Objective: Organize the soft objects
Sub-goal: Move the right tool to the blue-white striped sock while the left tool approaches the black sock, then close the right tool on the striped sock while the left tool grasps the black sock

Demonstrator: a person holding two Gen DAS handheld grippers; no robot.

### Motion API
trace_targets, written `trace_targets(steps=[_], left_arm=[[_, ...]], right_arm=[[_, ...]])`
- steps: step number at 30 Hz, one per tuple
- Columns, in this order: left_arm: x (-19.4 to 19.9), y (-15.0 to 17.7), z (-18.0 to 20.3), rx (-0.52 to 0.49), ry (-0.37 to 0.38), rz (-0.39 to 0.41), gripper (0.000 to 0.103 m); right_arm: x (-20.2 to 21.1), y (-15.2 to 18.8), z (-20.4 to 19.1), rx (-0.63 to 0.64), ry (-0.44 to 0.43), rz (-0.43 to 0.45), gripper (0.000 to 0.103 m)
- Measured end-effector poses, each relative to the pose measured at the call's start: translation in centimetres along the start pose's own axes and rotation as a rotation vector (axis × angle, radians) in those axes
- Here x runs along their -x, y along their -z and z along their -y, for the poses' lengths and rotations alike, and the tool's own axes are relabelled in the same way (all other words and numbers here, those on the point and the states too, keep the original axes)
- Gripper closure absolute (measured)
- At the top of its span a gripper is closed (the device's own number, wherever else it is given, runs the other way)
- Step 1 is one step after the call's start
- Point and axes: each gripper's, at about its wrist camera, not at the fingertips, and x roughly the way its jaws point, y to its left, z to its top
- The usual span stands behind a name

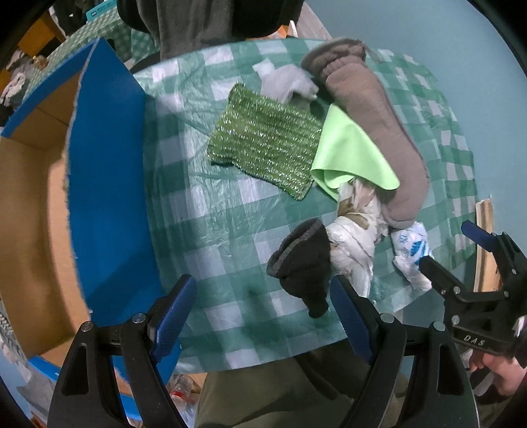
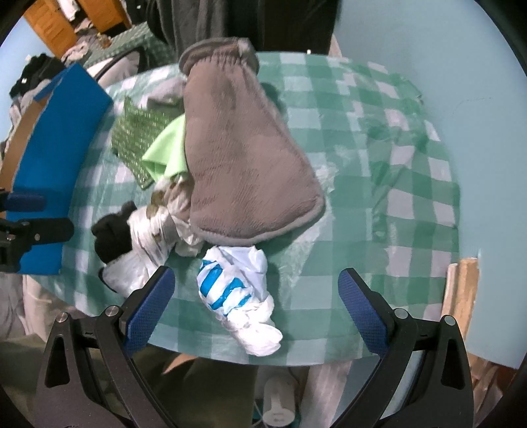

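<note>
Soft things lie heaped on a round table with a green checked cloth (image 1: 224, 230) (image 2: 362, 164). A big grey-brown sock (image 1: 372, 128) (image 2: 243, 158) overlaps a light green cloth (image 1: 349, 154) (image 2: 164, 154), a glittery green knitted cloth (image 1: 266, 141) (image 2: 138, 138) and a pale grey cloth (image 1: 286, 82). A knotted white plastic bag (image 1: 352, 237) (image 2: 145, 237) lies beside a black sock (image 1: 303, 263) (image 2: 110, 233). A white bag with blue print (image 1: 411, 256) (image 2: 237, 286) lies nearest my right gripper (image 2: 257, 296), which is open around it. My left gripper (image 1: 263, 316) is open over the cloth near the black sock.
A blue-sided cardboard box (image 1: 108, 184) (image 2: 56, 158) stands open at the table's left edge. A person in dark clothes (image 1: 204, 23) stands behind the table. Wooden slats (image 2: 461, 296) lean at the right. Clutter and a wooden cabinet (image 2: 66, 23) fill the back left.
</note>
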Motion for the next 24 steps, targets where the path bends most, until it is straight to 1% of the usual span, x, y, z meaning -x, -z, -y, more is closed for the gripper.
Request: trace_targets(steps=[2, 8, 13, 14, 17, 19, 20, 24], left_arm=[[-0.6, 0.0, 0.0, 0.006, -0.001, -0.013, 0.019], [-2.2, 0.3, 0.4, 0.009, -0.007, -0.037, 0.019], [-3.5, 0.7, 0.7, 0.01, -0.003, -0.056, 0.019], [-3.7, 0.8, 0.9, 0.008, 0.002, -0.059, 0.019], [-4.1, 1.0, 1.5, 0.003, 0.01, -0.062, 0.019], [-4.2, 0.6, 1.3, 0.001, 0.014, -0.06, 0.019], [-4.4, 0.6, 1.6, -0.003, 0.016, -0.061, 0.019], [-4.8, 0.4, 2.7, -0.014, 0.025, -0.067, 0.019]], right_arm=[[-0.6, 0.2, -0.1, 0.012, -0.001, -0.017, 0.003], [-2.1, 0.7, 0.2, 0.022, -0.003, -0.058, 0.01], [-2.7, 1.0, 0.8, 0.015, -0.018, -0.083, 0.024], [-2.9, 0.9, 0.7, 0.018, -0.019, -0.086, 0.025], [-3.1, 1.1, 0.6, 0.031, -0.029, -0.102, 0.035], [-3.2, 1.4, 0.5, 0.036, -0.04, -0.11, 0.049], [-3.5, 1.2, 0.5, 0.037, -0.045, -0.112, 0.052], [-3.2, 1.1, 0.4, 0.033, -0.052, -0.103, 0.054]])
